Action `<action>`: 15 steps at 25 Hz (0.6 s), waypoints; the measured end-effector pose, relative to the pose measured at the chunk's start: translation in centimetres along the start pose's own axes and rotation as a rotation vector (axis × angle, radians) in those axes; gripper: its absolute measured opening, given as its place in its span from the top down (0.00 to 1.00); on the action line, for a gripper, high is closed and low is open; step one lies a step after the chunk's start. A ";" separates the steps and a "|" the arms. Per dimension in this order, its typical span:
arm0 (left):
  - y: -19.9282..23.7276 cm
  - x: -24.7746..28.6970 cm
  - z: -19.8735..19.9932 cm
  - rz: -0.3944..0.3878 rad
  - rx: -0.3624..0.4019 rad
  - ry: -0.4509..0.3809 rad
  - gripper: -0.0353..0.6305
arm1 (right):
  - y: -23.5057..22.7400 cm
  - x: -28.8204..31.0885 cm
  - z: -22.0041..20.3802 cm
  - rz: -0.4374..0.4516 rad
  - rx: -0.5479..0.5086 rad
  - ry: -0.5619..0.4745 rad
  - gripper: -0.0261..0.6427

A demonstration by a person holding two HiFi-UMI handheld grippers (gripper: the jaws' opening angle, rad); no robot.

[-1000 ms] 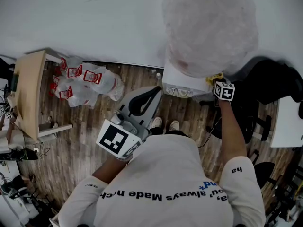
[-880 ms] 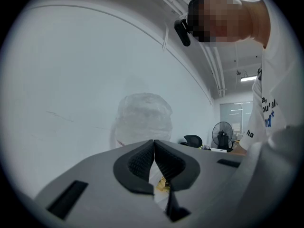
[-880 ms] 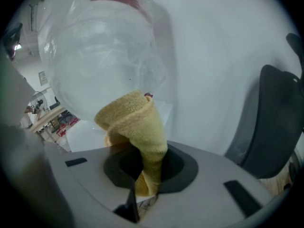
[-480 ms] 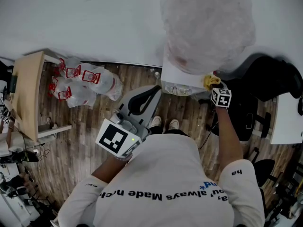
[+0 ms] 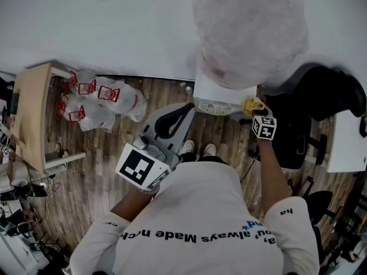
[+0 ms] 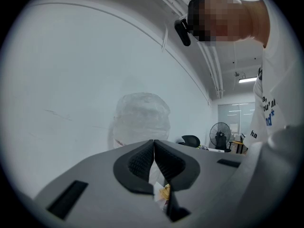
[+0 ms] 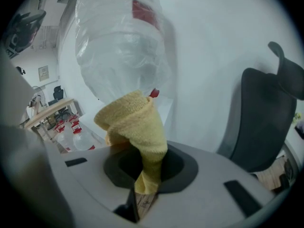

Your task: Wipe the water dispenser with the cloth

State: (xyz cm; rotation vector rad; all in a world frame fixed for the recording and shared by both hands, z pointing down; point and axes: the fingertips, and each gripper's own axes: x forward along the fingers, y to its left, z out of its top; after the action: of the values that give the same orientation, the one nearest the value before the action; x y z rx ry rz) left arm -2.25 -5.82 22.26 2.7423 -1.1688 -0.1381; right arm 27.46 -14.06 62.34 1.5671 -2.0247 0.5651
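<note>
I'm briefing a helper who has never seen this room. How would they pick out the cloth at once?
Find the white water dispenser against the wall, topped by a big plastic-wrapped bottle. At its right edge the right gripper is shut on the cloth: a fuzzy, bunched rag, the only yellow thing among white and black neighbours.

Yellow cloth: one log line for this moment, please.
right hand-held gripper: shut on yellow terry cloth | cloth: beside white water dispenser, contact unclear | left hand-held gripper: shut, empty
</note>
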 end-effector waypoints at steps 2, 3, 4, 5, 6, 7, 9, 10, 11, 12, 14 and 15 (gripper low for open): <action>0.2 -0.1 -0.1 0.000 0.000 0.001 0.92 | 0.2 -0.2 -0.2 -0.025 -0.007 -0.016 0.87; 0.3 -0.1 -0.1 0.000 -0.001 0.000 0.92 | 0.3 -0.3 -0.3 -0.039 -0.012 -0.023 0.87; 0.3 -0.1 -0.1 0.001 0.000 -0.001 0.92 | 0.3 -0.3 -0.3 -0.051 -0.017 -0.029 0.87; 0.3 -0.1 -0.1 0.002 0.000 -0.003 0.92 | 0.3 -0.3 -0.4 -0.061 -0.023 -0.032 0.87; 0.3 -0.2 0.0 0.004 0.001 -0.005 0.92 | 0.2 -0.3 -0.3 -0.069 -0.033 -0.033 0.87; 0.4 -0.3 0.0 0.007 0.001 -0.008 0.92 | 0.3 -0.3 -0.2 -0.076 -0.047 -0.029 0.87; 0.7 -0.6 0.2 0.014 0.001 -0.012 0.92 | 0.5 -0.9 0.4 -0.092 -0.093 -0.028 0.87; 0.9 -0.7 0.3 0.017 0.001 -0.013 0.92 | 1.0 -1.4 1.0 -0.099 -0.126 -0.042 0.87; 1.2 -0.9 0.4 0.020 0.000 -0.013 0.92 | 1.8 -1.9 1.8 -0.098 -0.167 -0.063 0.87; 1.4 -1.0 0.4 0.024 0.000 -0.012 0.92 | 3.0 -2.4 2.6 -0.090 -0.216 -0.086 0.87; 1.6 -1.2 0.3 0.031 -0.003 -0.011 0.92 | 6.1 -3.3 4.3 -0.053 -0.328 -0.126 0.87; 1.7 -1.3 0.2 0.034 -0.005 -0.011 0.92 | 7.8 -3.6 5.0 -0.031 -0.384 -0.144 0.87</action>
State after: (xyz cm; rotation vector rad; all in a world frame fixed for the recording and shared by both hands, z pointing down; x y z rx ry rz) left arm -4.34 -6.05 22.40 2.7192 -1.2153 -0.1519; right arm 19.86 -12.46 56.10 1.4328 -2.0581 0.0437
